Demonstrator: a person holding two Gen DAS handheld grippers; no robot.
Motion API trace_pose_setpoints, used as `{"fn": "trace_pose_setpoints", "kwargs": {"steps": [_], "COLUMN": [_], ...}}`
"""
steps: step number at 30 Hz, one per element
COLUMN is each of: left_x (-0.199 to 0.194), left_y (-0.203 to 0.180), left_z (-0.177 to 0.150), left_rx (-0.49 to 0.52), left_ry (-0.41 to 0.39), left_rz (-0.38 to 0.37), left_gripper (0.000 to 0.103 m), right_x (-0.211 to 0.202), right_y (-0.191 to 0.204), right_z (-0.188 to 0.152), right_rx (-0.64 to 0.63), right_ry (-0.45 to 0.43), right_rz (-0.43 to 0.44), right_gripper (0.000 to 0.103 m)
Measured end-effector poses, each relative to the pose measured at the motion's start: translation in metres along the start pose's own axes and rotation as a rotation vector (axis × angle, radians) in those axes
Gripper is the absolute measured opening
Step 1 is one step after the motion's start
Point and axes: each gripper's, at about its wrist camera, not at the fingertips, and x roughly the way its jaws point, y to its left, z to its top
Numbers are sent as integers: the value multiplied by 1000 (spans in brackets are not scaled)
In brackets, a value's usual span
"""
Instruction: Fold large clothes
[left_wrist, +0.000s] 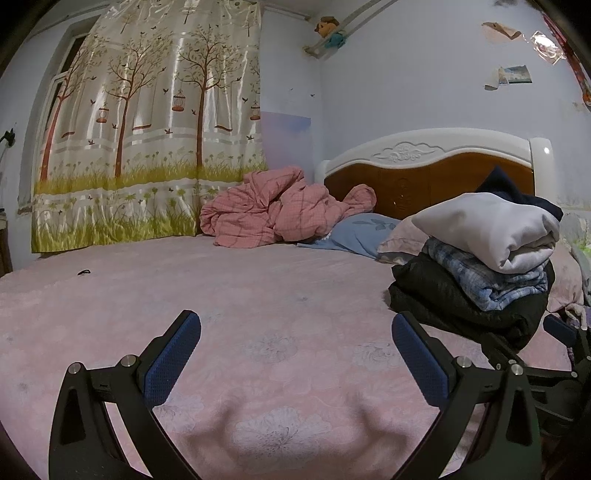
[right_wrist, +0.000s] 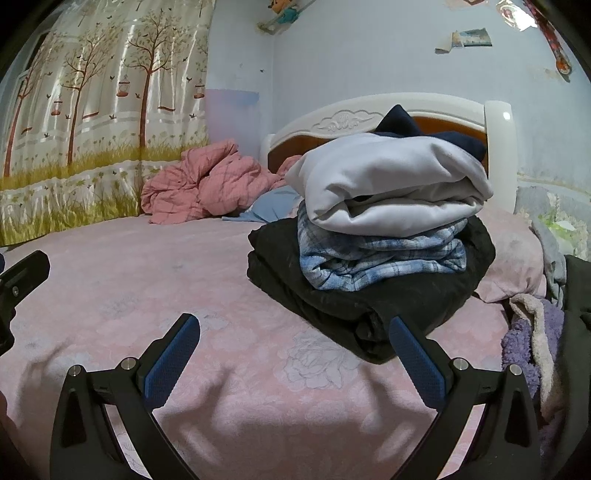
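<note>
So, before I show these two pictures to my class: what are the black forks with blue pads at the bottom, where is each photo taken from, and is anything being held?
Each fork is a hand-held gripper; a person carries one in each hand. A wide-angle camera sits on each tool and looks forward along its two fingers, so one picture is from the left gripper and the other from the right gripper. Both stand wide open above a pink bedspread and hold nothing. On the bed is a stack of folded clothes: a black garment at the bottom, a blue plaid one on it, then a white one, with something dark navy on top. Behind lie a crumpled pink quilt and a headboard.
</note>
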Motion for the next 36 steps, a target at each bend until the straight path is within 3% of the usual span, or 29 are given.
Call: {"fn": "trace_pose_setpoints", "kwargs": {"steps": [24, 36], "left_x": [8, 20], "left_y": [4, -1], "left_z": [-2, -2], "left_rx": [-17, -6], "left_ry": [73, 107], "left_rz": [-3, -6], "left_gripper": [103, 103], "right_x": [8, 21], "right_y": [10, 15], "right_z": [-3, -8], "right_rx": [-6, -10], "right_ry": [25, 86], "right_rz": [-2, 5], "right_gripper": [103, 103]}}
